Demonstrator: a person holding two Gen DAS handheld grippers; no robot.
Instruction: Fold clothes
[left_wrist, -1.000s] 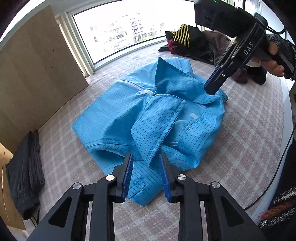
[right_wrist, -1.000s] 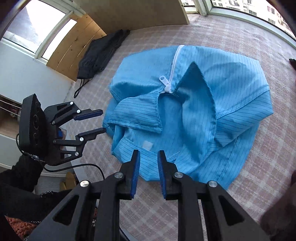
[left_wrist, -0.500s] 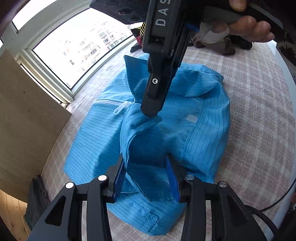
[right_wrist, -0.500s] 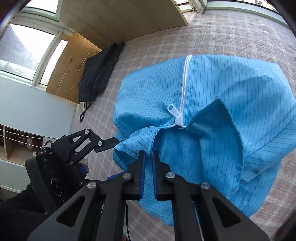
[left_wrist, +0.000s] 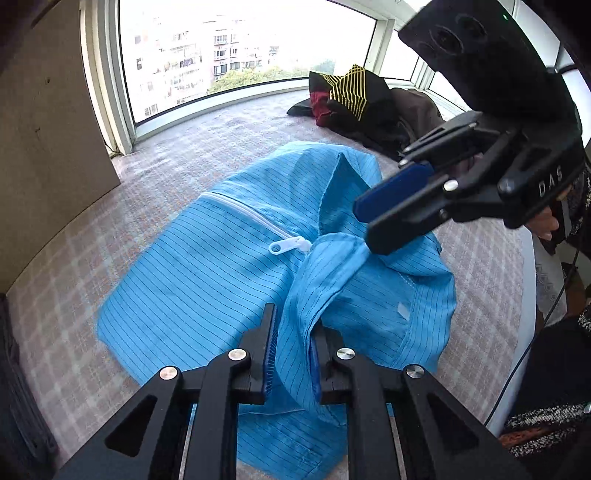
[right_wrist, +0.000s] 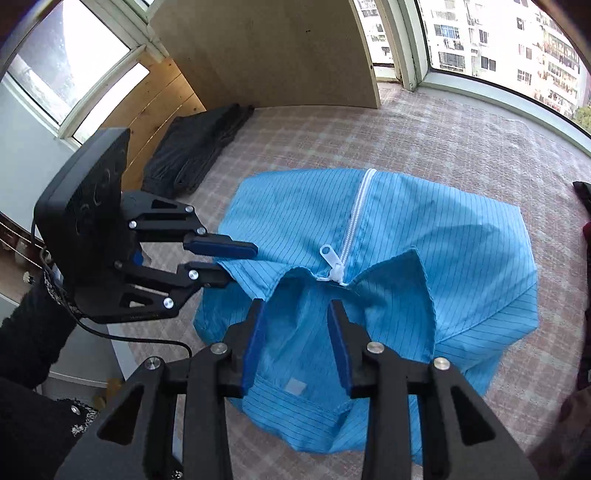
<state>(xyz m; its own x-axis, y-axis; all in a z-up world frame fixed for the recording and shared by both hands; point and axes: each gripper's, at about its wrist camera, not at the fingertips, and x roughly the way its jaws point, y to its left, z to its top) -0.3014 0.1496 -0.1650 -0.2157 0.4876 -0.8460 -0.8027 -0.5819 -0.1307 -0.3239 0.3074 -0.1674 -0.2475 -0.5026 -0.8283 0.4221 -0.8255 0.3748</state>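
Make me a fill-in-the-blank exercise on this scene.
1. The striped jacket spread on the surface is ___.
2. Its zipper is ___.
3. The right gripper has its jaws ___.
4. The clothes pile by the window shows black fabric with ___ stripes.

Missing words: blue; white; open; yellow

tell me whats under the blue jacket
The blue jacket lies on a pink checked cloth that shows all around it. Whatever else sits beneath the jacket is covered by its fabric.
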